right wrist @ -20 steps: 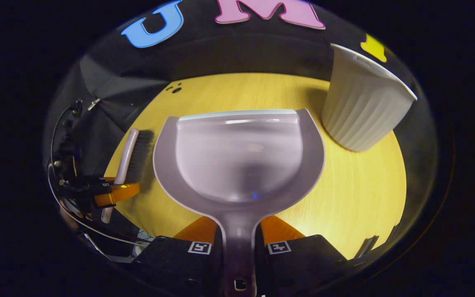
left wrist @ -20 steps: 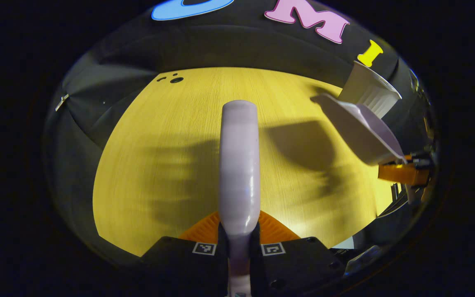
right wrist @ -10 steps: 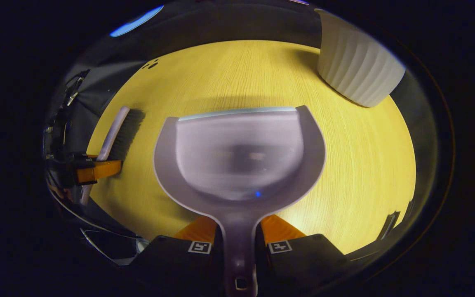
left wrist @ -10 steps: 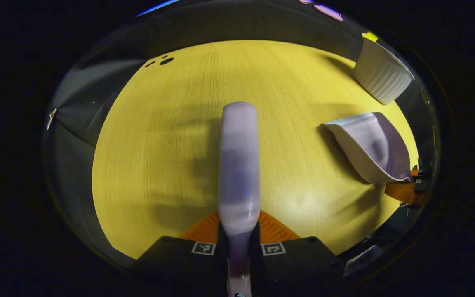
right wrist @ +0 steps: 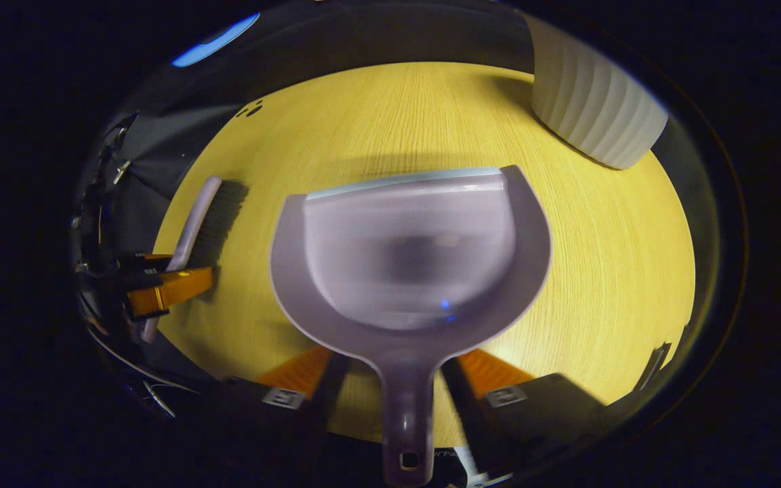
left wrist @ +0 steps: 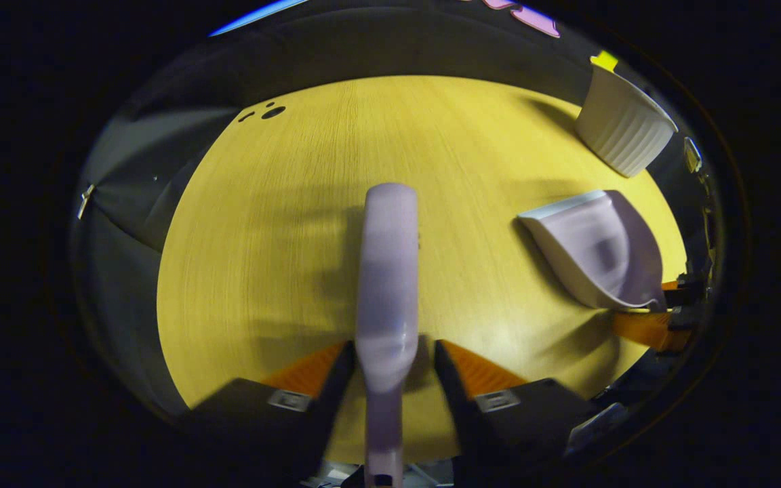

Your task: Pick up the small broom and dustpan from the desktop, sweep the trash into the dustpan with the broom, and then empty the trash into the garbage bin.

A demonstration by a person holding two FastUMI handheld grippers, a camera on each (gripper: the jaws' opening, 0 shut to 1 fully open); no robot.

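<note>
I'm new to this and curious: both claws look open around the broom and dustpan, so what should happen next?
Probably draw both grippers back. The left gripper and right gripper stand open, the broom and dustpan appear to lie on the table, and the dustpan looks empty.

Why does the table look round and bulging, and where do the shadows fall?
Fisheye bending in both views curves the table; in the left gripper view the broom shadows leftward; in the right gripper view the dustpan shadows beyond its front edge.

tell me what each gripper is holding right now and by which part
Nothing. Both are open: the left gripper straddles the broom handle, the right gripper the dustpan handle, fingers clear.
</note>
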